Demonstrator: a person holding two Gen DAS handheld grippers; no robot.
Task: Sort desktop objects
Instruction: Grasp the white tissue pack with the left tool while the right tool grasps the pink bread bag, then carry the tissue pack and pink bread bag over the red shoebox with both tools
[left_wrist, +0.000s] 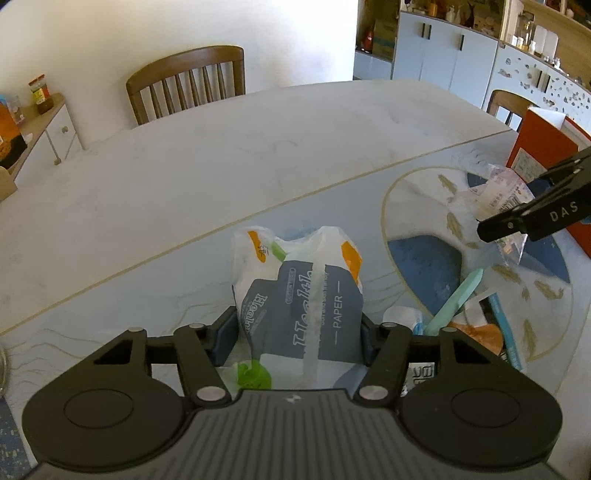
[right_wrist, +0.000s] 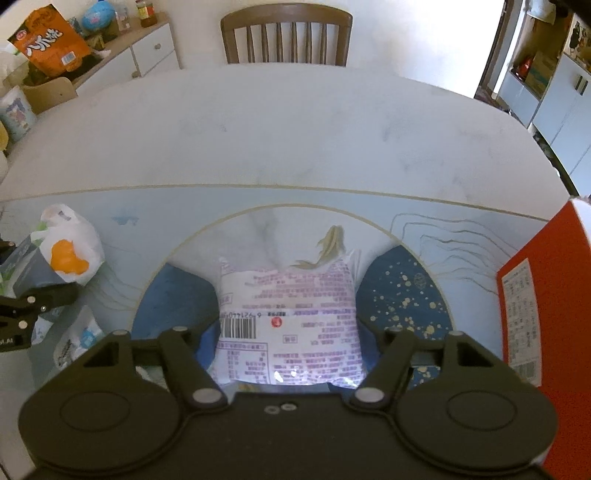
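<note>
Left gripper (left_wrist: 299, 332) is clamped on a tissue pack (left_wrist: 301, 295), lifted over the patterned mat on the worktop (left_wrist: 221, 166); its grey label reads "PAPER", with orange and green patches on the white wrap. Right gripper (right_wrist: 288, 332) is squeezing a clear snack packet (right_wrist: 288, 314) covered in purple print, barcode beginning 6 9214, red round logo beside it. A red box (right_wrist: 546, 314) with a white printed label stands just right. Below the left gripper's view, a mint-green stick (left_wrist: 454, 299) lies among wrappers.
</note>
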